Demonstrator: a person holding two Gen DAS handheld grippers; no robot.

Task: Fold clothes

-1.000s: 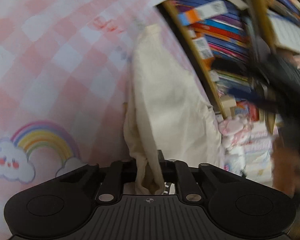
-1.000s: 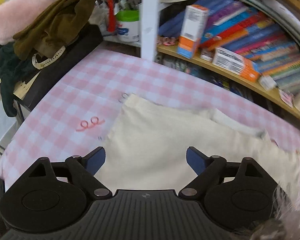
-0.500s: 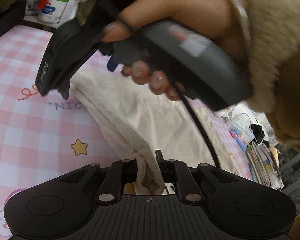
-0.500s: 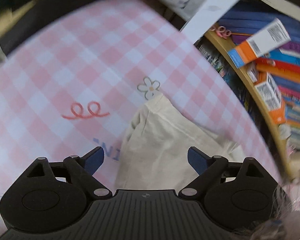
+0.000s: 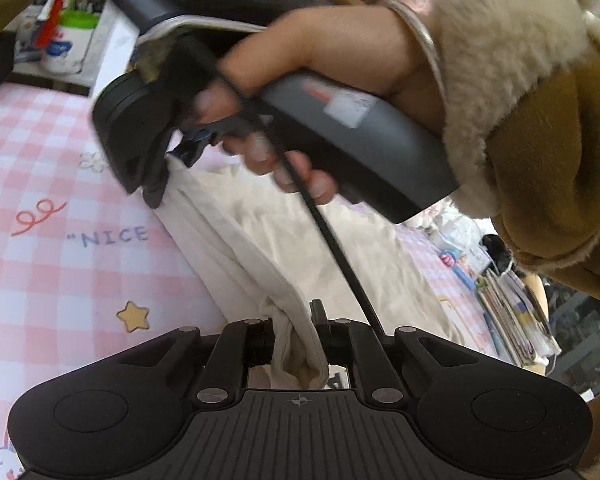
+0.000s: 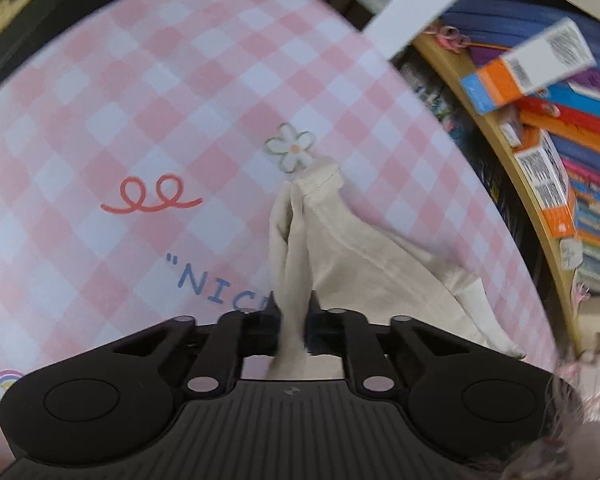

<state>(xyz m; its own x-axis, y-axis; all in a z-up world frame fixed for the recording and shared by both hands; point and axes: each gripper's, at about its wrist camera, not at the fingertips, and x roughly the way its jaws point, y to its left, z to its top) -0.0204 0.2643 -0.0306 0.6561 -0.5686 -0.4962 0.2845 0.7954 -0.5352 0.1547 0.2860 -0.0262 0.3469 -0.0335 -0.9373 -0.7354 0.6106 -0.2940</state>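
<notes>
A cream cloth garment [image 5: 300, 248] lies crumpled on a pink checked tablecloth [image 5: 60, 280]. My left gripper [image 5: 296, 320] is shut on a bunched fold of it at the near end. In the left wrist view a person's hand [image 5: 340, 52] holds my right gripper [image 5: 168, 152], which points down at the garment's far corner. In the right wrist view my right gripper [image 6: 294, 312] is shut on a gathered edge of the cream garment [image 6: 360, 252], whose corner reaches a printed flower [image 6: 292, 148].
A wooden bookshelf [image 6: 540, 140] packed with books and boxes runs along the table's right edge. A white tub of pens [image 5: 66, 40] stands at the back left. A fuzzy brown sleeve [image 5: 540, 120] fills the upper right of the left wrist view.
The right gripper came down over the garment's far corner and shut on its edge; half a second ago its jaws stood wide. The left gripper rose and rolled, still holding its fold.
</notes>
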